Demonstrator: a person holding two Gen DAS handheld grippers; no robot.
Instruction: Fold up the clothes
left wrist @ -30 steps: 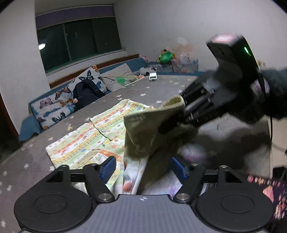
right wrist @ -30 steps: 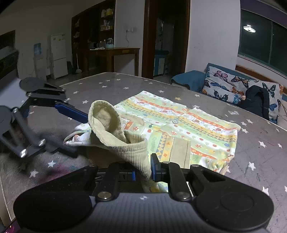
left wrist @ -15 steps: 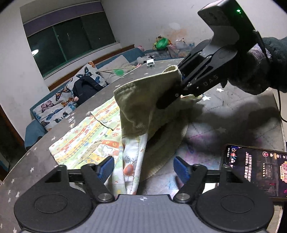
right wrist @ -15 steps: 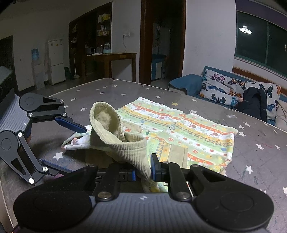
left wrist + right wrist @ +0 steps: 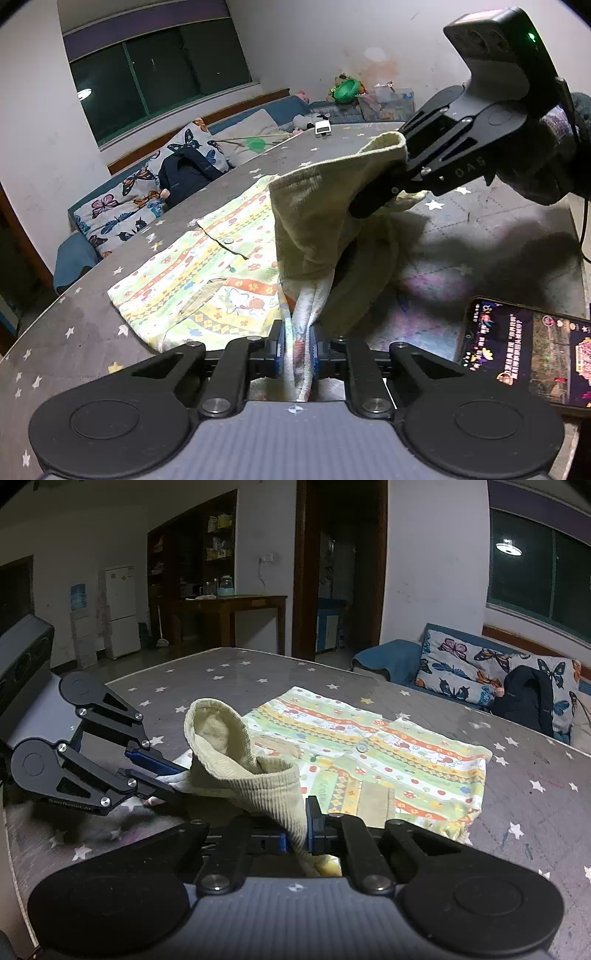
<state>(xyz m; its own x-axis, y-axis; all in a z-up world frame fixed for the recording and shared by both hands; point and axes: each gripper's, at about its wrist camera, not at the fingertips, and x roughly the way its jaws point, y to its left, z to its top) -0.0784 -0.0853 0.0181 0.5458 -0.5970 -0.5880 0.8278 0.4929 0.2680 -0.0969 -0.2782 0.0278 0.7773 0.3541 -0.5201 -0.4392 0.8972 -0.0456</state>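
Note:
A child's patterned garment (image 5: 207, 273) lies spread on the grey star-print table (image 5: 74, 332), one end lifted. My left gripper (image 5: 295, 347) has its jaws closing, its blue pads pressing a bunched white printed fold. My right gripper (image 5: 369, 199) holds up the garment's yellow-green ribbed part (image 5: 314, 206) above the table. In the right wrist view the right gripper (image 5: 297, 830) has its jaws closing, pinching that ribbed cloth (image 5: 266, 782). The left gripper (image 5: 166, 779) grips the white fold just left of it. The flat part of the garment (image 5: 388, 753) stretches away to the right.
A phone (image 5: 528, 350) with a lit screen lies on the table, right of my left gripper. Beyond the table's far edge stands a sofa with butterfly cushions (image 5: 122, 206) and a dark bag (image 5: 184, 173). Toys (image 5: 347, 88) sit by the wall.
The left gripper's jaws went from wide apart to pinched on the white printed fold. The right gripper stayed shut on the ribbed cloth and holds it higher in the left wrist view.

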